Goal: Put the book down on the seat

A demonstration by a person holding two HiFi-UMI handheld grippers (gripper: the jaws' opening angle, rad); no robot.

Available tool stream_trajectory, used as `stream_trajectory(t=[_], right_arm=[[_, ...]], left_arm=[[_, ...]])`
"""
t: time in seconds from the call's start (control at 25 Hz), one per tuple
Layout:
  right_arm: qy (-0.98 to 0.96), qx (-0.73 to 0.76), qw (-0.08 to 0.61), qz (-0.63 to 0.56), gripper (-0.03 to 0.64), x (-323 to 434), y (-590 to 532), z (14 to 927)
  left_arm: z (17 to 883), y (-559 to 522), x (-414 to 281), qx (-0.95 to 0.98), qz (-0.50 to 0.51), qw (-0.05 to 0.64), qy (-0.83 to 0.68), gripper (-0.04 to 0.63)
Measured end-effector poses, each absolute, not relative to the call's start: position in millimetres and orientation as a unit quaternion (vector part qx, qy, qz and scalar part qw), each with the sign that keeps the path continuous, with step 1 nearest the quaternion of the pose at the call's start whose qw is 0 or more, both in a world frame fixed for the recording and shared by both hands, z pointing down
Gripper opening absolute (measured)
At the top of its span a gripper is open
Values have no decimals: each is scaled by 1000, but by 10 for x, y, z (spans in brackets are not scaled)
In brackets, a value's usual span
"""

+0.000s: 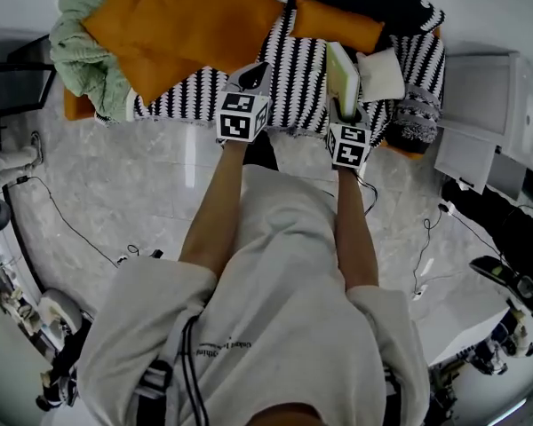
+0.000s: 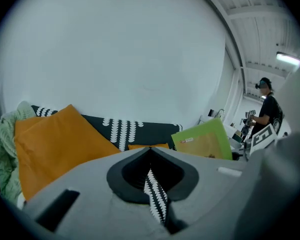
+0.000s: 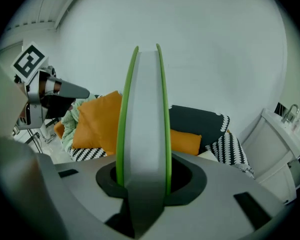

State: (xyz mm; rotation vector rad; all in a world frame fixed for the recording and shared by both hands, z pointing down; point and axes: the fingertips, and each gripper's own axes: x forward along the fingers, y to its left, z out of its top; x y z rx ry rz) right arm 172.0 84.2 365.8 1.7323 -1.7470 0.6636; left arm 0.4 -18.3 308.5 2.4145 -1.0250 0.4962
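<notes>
A green-covered book (image 1: 342, 76) stands on edge over the front of the sofa seat (image 1: 289, 69), which has a black-and-white patterned cover. My right gripper (image 1: 346, 109) is shut on it. In the right gripper view the book (image 3: 142, 114) rises upright between the jaws, with its pale page edge toward the camera. My left gripper (image 1: 253, 76) hovers to the left of the book, above the seat's front edge; its jaws are shut with nothing in them (image 2: 151, 171). In the left gripper view the book's cover (image 2: 205, 141) shows at the right.
Large orange cushions (image 1: 195, 20), a small orange cushion (image 1: 338, 23) and a green blanket (image 1: 84, 51) lie on the sofa. A white pillow (image 1: 382, 74) sits right of the book. White cabinets (image 1: 489, 96) stand at the right. Cables (image 1: 71, 229) cross the floor. A person (image 2: 267, 109) stands in the background.
</notes>
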Motion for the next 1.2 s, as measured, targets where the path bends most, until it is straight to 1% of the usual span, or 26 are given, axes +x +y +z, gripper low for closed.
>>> stream_trajectory(t=[0.12,0.52,0.68,0.92,1.08,1.2], right_arm=[[-637,646,328,263,127,1807,753,3850],[-635,606,354,323,127,1589,319,4204],[-672,544,400,304,127,1260,81,4362],[-708,481,414,310,127,810,-135,4704],[-732,426,441,296,127,775,-156,5038],[-735,412,437,316,127,778,-157,5256]], left_arm=[[3216,-385,-43,872,172,258,-378,8],[3719,-651,-342,858,193,308,-363,8],[3989,-548,-556,841,201,342,-367,8],[4450,-337,-895,817,224,377,-376,9],[4838,-249,-858,824,265,369,-339,9],[5076,-226,-890,822,287,368,-326,9]])
